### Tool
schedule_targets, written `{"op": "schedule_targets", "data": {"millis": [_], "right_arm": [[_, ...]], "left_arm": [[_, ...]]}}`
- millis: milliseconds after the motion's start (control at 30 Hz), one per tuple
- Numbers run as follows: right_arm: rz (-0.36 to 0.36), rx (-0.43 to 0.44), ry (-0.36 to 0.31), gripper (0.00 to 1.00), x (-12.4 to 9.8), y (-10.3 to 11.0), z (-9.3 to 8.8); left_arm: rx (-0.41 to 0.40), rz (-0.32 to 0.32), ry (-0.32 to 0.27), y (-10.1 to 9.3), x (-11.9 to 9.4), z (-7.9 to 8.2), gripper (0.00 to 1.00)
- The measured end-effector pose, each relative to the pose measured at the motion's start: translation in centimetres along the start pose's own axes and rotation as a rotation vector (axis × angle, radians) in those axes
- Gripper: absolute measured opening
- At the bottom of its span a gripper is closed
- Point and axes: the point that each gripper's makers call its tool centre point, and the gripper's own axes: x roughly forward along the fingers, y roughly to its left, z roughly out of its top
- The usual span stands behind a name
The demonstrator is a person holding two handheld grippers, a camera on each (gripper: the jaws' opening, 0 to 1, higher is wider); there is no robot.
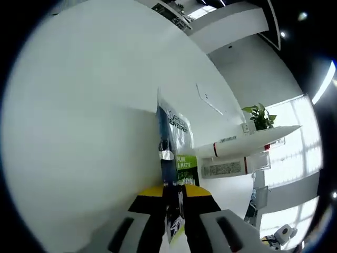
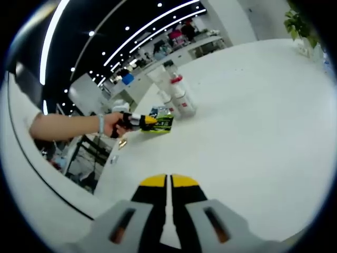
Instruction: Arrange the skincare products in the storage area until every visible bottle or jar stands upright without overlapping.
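Note:
My left gripper [image 1: 176, 191] is shut on a blue and green skincare tube [image 1: 178, 142] that reads "Pure & Matte" and runs out ahead of the jaws over the white table [image 1: 89, 116]. Beyond it stand two white bottles with red bands [image 1: 231, 167], sideways in this rolled view. In the right gripper view, a hand holds the left gripper [image 2: 150, 122] with the green tube [image 2: 162, 124] low over the table, just in front of the white bottles [image 2: 183, 100]. My right gripper [image 2: 168, 182] is shut with nothing in it, well short of them.
A potted plant [image 1: 259, 116] stands past the bottles, near bright windows; it is the plant [image 2: 297, 23] at the table's far edge. The person's forearm [image 2: 68, 126] reaches in from the left. The table edge [image 2: 100, 182] curves close to my right gripper.

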Motion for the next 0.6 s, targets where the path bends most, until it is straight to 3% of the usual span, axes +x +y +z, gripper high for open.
{"op": "schedule_targets", "data": {"millis": [200,600], "right_arm": [[0.012,-0.012,0.002,0.01,0.0,0.3,0.1],[0.029,-0.014,-0.009,0.01,0.1,0.7,0.3]], "left_arm": [[0.036,0.035,0.011,0.8,-0.1,0.0,0.15],[0.117,0.118,-0.030,1.6,-1.8,1.2,0.29]]}}
